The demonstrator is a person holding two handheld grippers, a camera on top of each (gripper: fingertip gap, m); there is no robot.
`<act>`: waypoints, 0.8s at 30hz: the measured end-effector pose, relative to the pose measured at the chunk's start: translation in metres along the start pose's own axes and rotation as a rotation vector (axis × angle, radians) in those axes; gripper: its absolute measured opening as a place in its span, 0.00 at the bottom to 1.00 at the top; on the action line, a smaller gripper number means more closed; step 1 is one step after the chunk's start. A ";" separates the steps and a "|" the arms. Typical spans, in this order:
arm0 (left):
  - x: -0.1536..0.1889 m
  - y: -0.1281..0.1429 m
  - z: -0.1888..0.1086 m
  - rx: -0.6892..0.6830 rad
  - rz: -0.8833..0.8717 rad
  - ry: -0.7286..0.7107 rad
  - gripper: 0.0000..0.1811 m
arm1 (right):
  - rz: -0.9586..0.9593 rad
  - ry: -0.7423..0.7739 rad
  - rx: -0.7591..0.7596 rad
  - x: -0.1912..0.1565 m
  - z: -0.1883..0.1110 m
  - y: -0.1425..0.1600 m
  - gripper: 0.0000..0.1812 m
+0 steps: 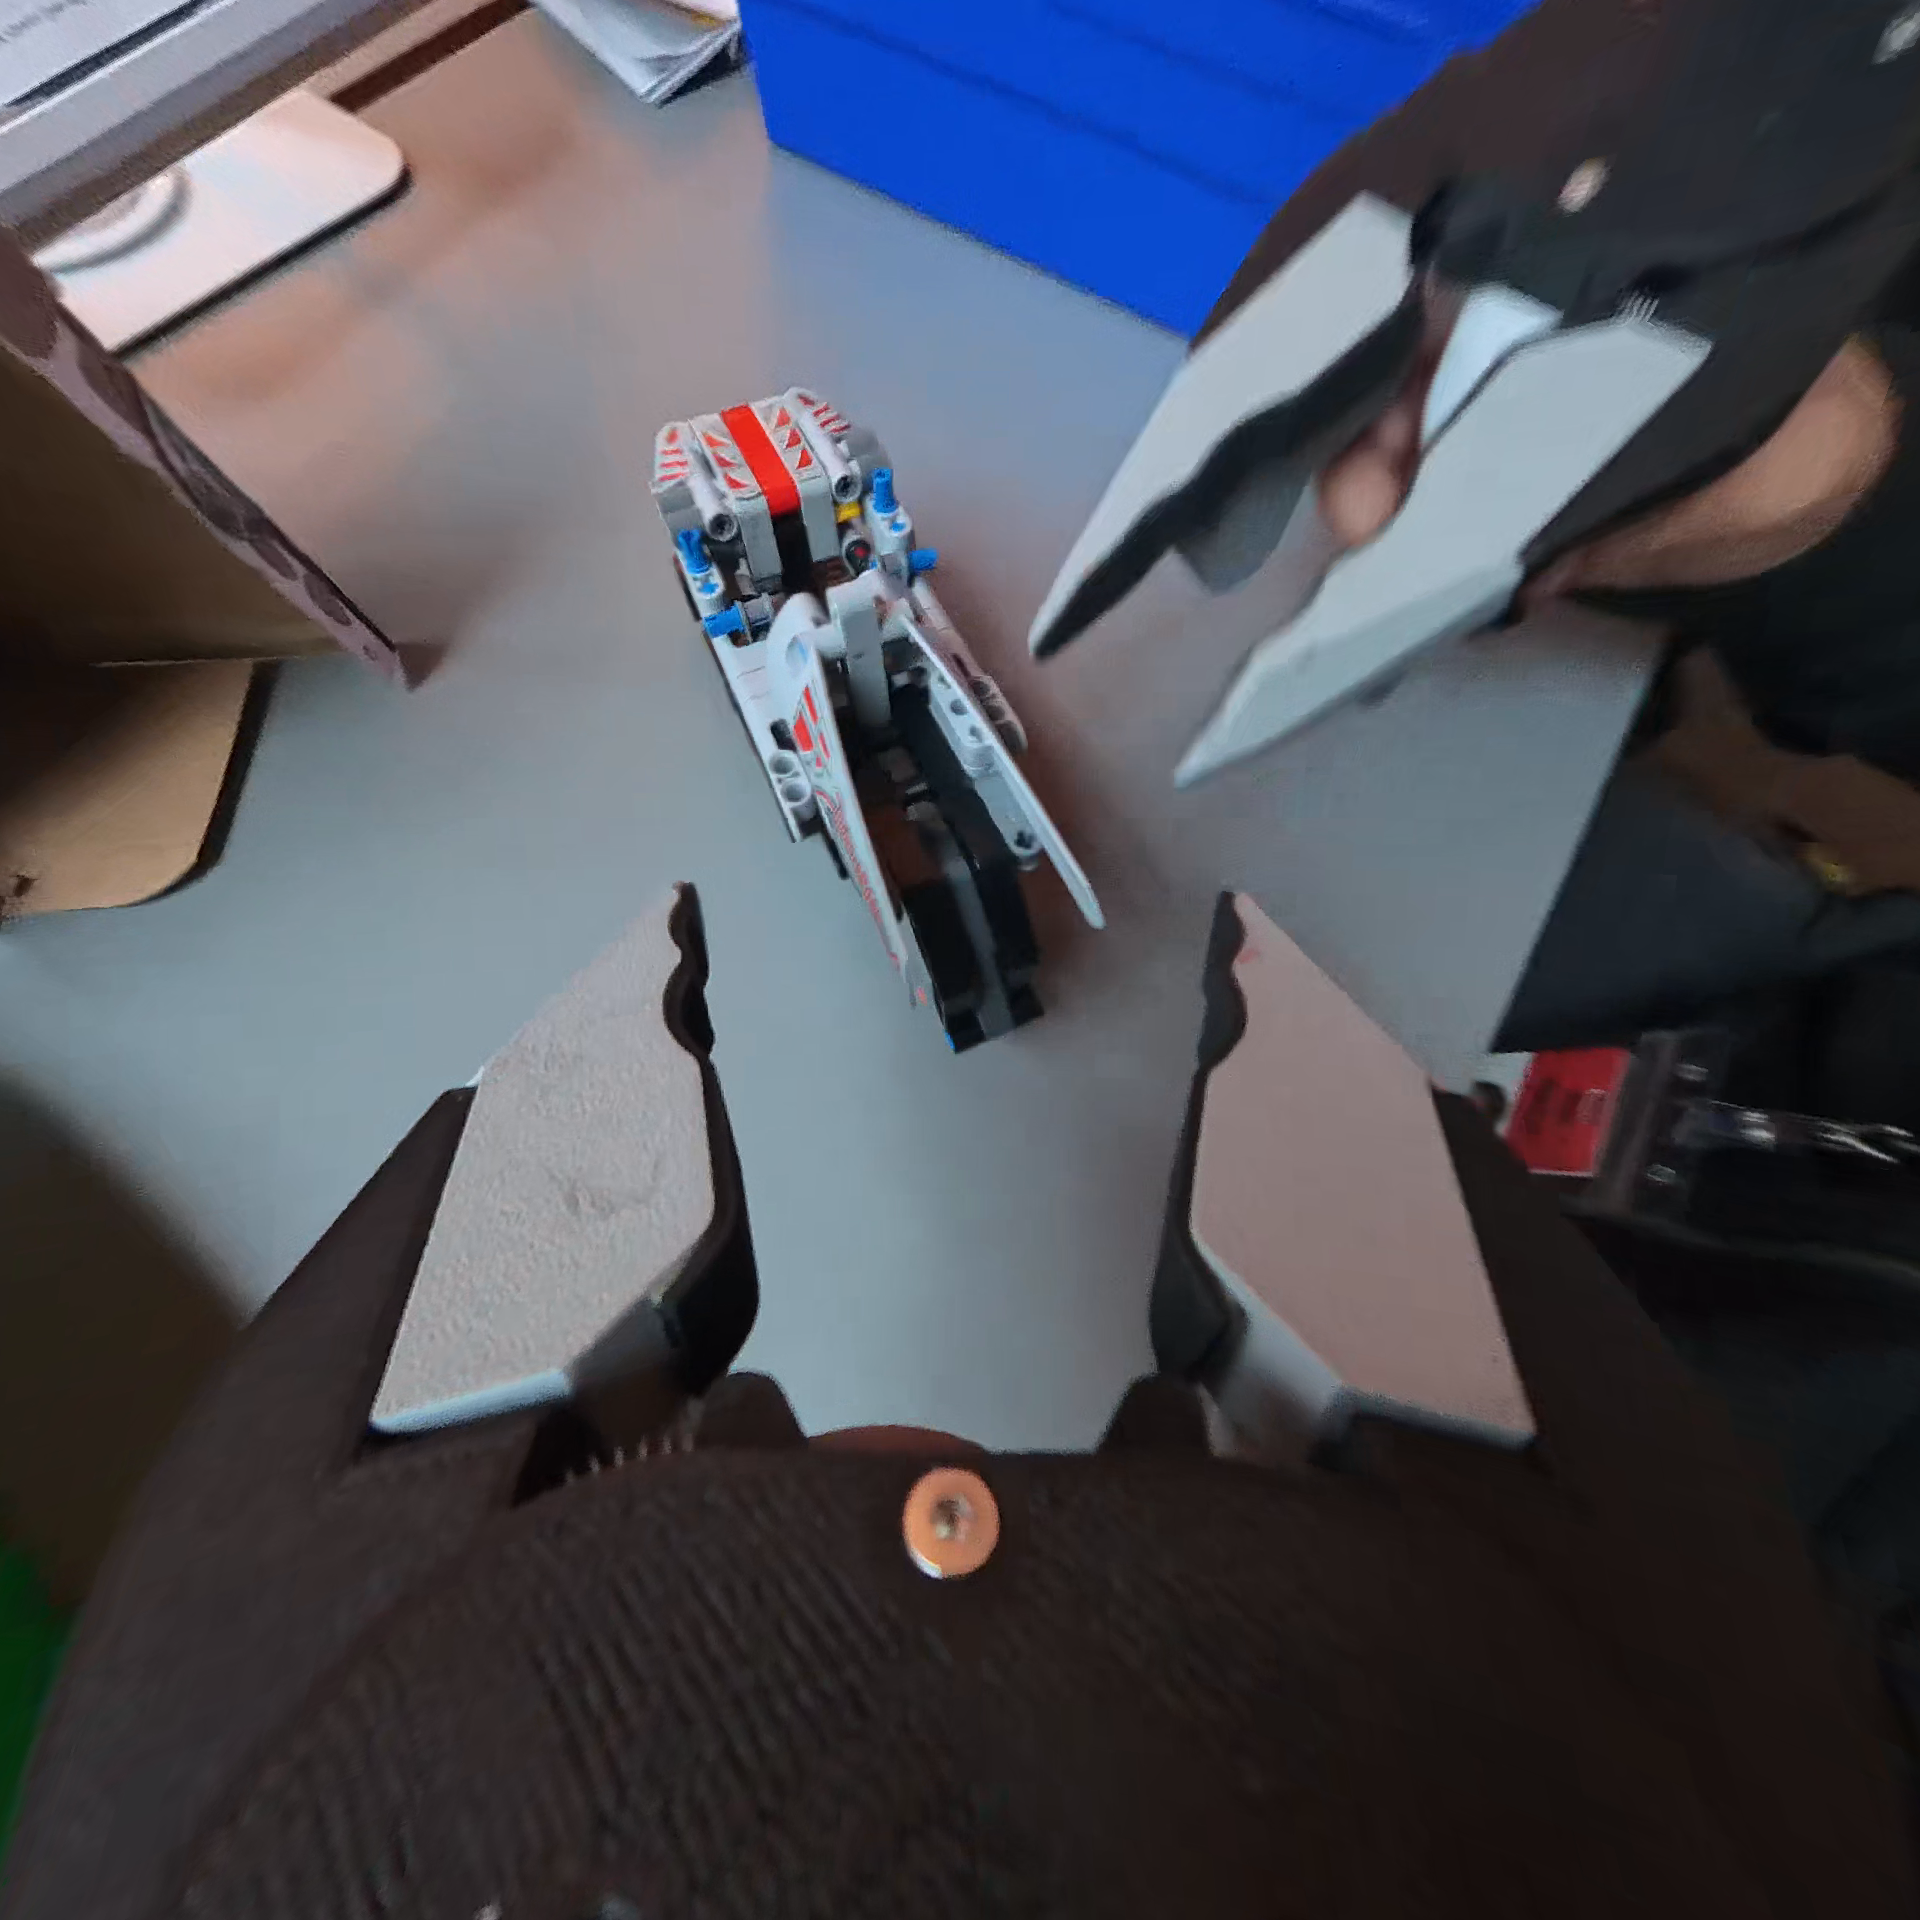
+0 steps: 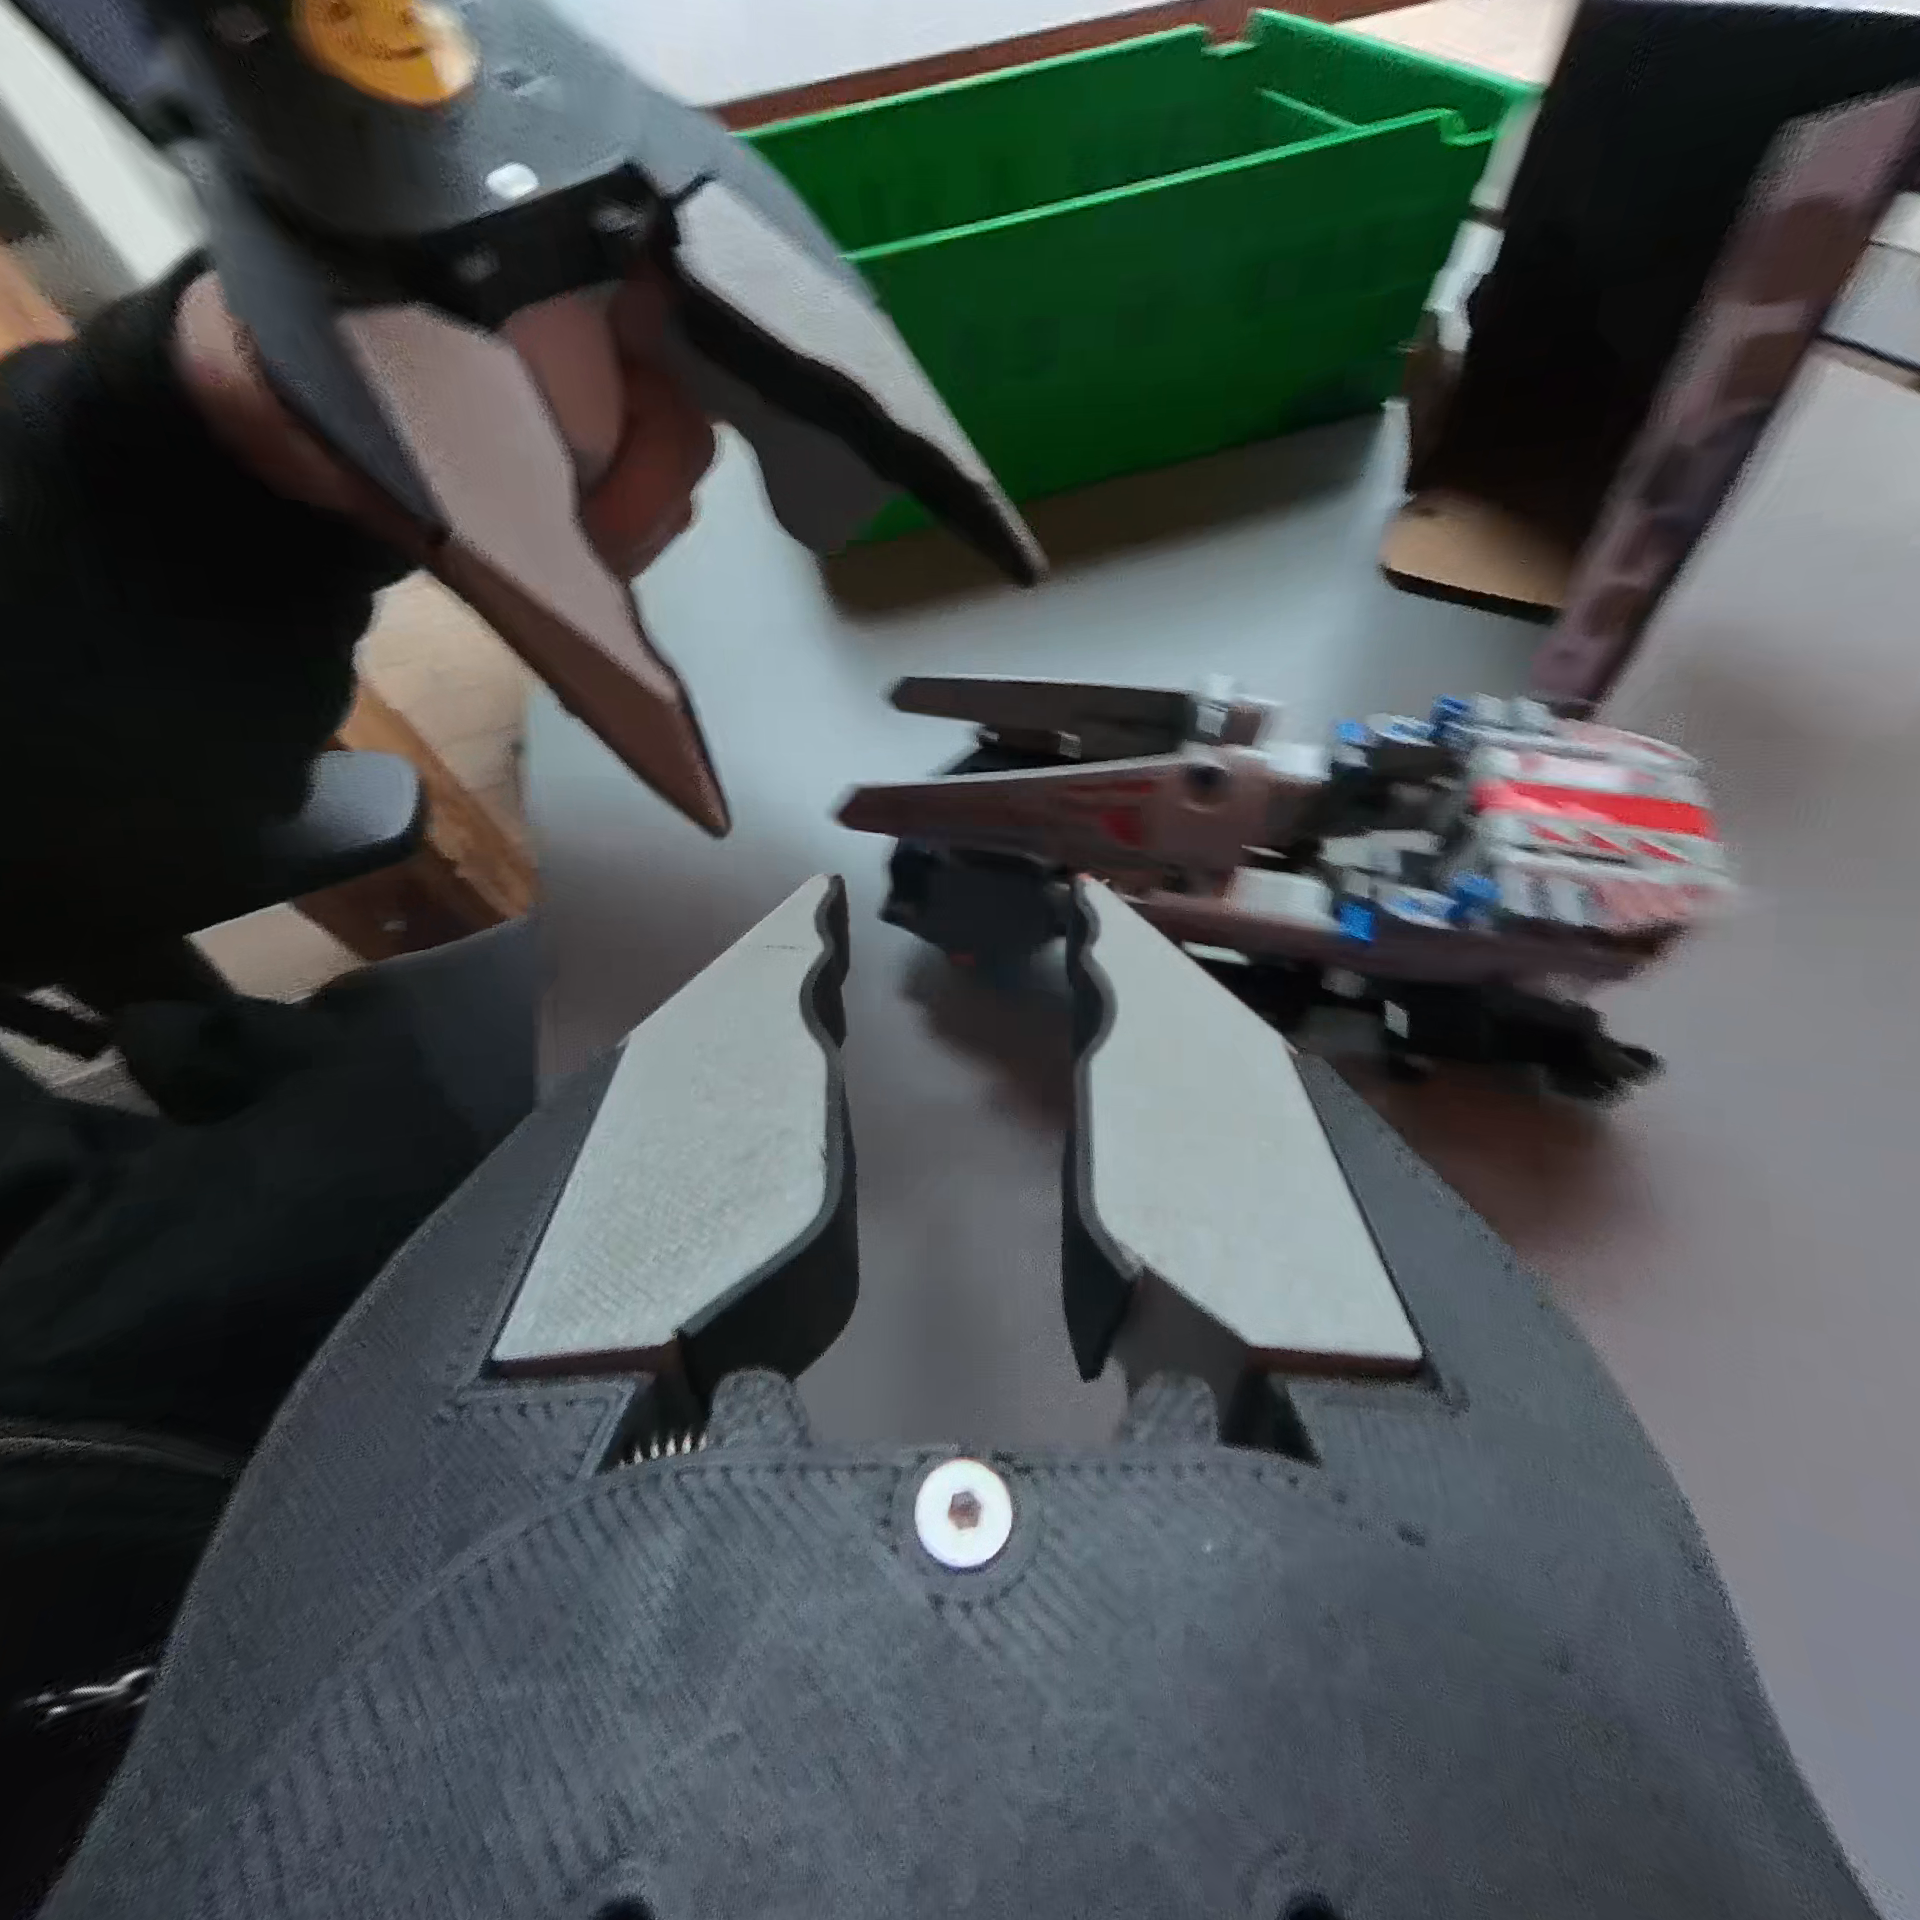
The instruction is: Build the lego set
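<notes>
In the left wrist view the lego model (image 1: 862, 707) stands on the table (image 1: 468, 883) at frame centre, a cardboard box (image 1: 156, 540) at left, a bin (image 1: 997, 135) at top, the right gripper (image 1: 1107, 712) at upper right, the left gripper (image 1: 951, 940) below, both apart from the model.

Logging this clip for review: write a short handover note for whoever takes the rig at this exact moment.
Left gripper: jaws open, empty, facing the lego model's black end.
Right gripper: jaws open, empty, beside the model.
Lego model: partly built, lying on the grey table, untouched by either gripper.
Green bin and blue bin stand behind it.
Left: no loose pieces visible; find the next part and attach it.
</notes>
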State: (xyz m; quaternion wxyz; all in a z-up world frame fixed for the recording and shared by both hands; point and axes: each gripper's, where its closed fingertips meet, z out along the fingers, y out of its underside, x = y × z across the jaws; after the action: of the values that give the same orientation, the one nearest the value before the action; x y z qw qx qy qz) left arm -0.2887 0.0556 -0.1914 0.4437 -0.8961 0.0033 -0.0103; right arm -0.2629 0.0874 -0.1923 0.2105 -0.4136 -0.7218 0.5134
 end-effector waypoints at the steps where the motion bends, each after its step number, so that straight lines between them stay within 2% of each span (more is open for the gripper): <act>1: 0.000 0.002 0.008 -0.015 0.011 -0.021 0.51 | 0.002 0.060 -0.010 0.015 -0.005 0.003 0.20; 3: 0.003 0.006 0.021 -0.033 0.008 -0.038 0.47 | -0.017 0.167 -0.037 0.040 -0.013 0.011 0.14; 4: 0.005 0.007 0.025 -0.034 0.018 -0.039 0.42 | -0.027 0.198 -0.048 0.048 -0.014 0.014 0.11; 5: 0.004 0.009 0.028 -0.040 0.041 -0.050 0.33 | -0.032 0.219 -0.052 0.053 -0.015 0.016 0.09; 6: 0.000 0.010 0.028 -0.047 0.071 -0.076 0.30 | -0.036 0.229 -0.054 0.057 -0.014 0.016 0.09; 11: -0.032 0.016 0.001 -0.049 0.055 -0.113 0.25 | -0.140 0.250 -0.079 0.061 -0.008 0.014 0.11; 14: -0.044 0.002 -0.025 0.069 -0.027 -0.070 0.31 | -0.252 0.262 -0.103 0.058 -0.004 0.016 0.12; 15: -0.044 -0.002 -0.029 0.094 -0.039 -0.056 0.35 | -0.288 0.255 -0.101 0.055 -0.002 0.016 0.11; 17: -0.047 0.000 -0.024 0.073 -0.031 -0.076 0.46 | -0.341 0.229 -0.095 0.049 0.002 0.015 0.12; 18: -0.048 0.003 -0.018 0.047 -0.015 -0.098 0.47 | -0.358 0.216 -0.093 0.047 0.003 0.014 0.13; 21: -0.048 0.008 0.006 -0.037 0.091 -0.120 0.48 | -0.390 0.185 -0.098 0.046 0.005 0.006 0.16; 24: -0.044 -0.005 0.018 -0.053 0.147 -0.093 0.42 | -0.438 0.167 -0.146 0.052 0.004 -0.002 0.19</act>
State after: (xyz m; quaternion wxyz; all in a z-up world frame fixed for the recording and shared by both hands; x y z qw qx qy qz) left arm -0.3319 0.0739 -0.1994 0.4192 -0.9043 0.0489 0.0642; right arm -0.2957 0.1270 -0.1986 0.3454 -0.3024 -0.8095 0.3660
